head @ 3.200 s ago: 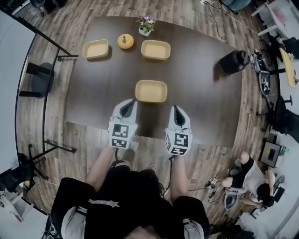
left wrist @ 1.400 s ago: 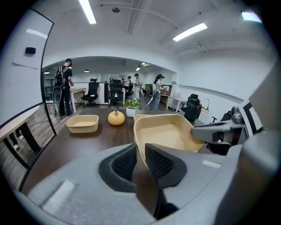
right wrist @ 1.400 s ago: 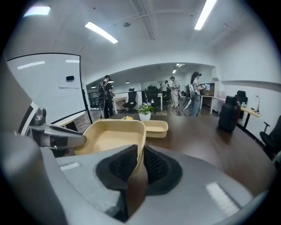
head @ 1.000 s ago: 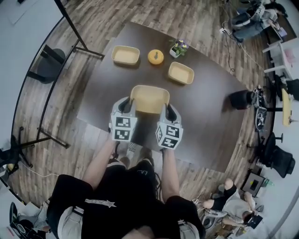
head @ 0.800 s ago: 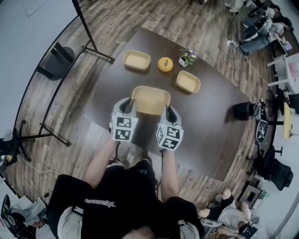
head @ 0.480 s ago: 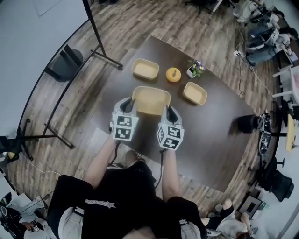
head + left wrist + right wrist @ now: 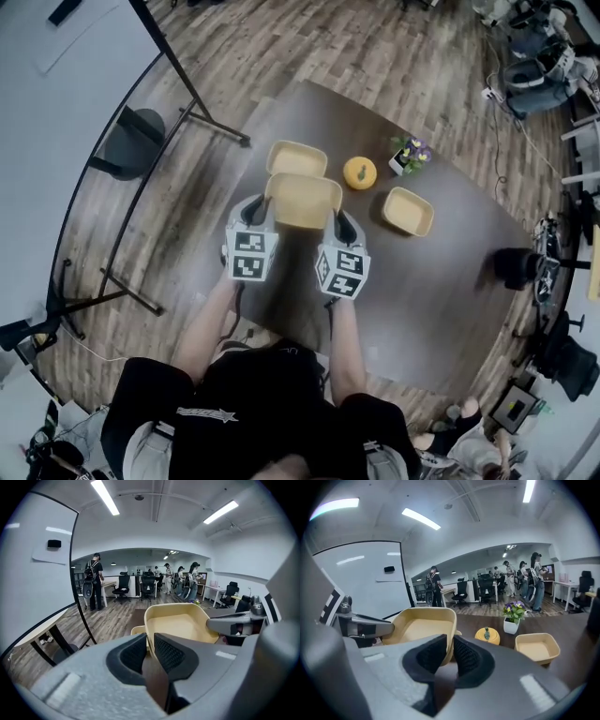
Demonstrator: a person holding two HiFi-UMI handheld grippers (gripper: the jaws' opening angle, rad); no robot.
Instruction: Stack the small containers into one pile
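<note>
Left tool (image 7: 259, 208) and right tool (image 7: 337, 221) each pinch a side wall of the tan container (image 7: 302, 201), which I have carried across the desk (image 7: 441, 281) to the near edge of another container (image 7: 296, 156) at 12 o'clock, nearly ready to nest.

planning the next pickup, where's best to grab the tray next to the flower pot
Pinch the tray by its thin raised near wall, one jaw inside, one outside. It lies flat and open-topped, so coming down from the near side looks best; the flower pot stands beyond its far edge.
</note>
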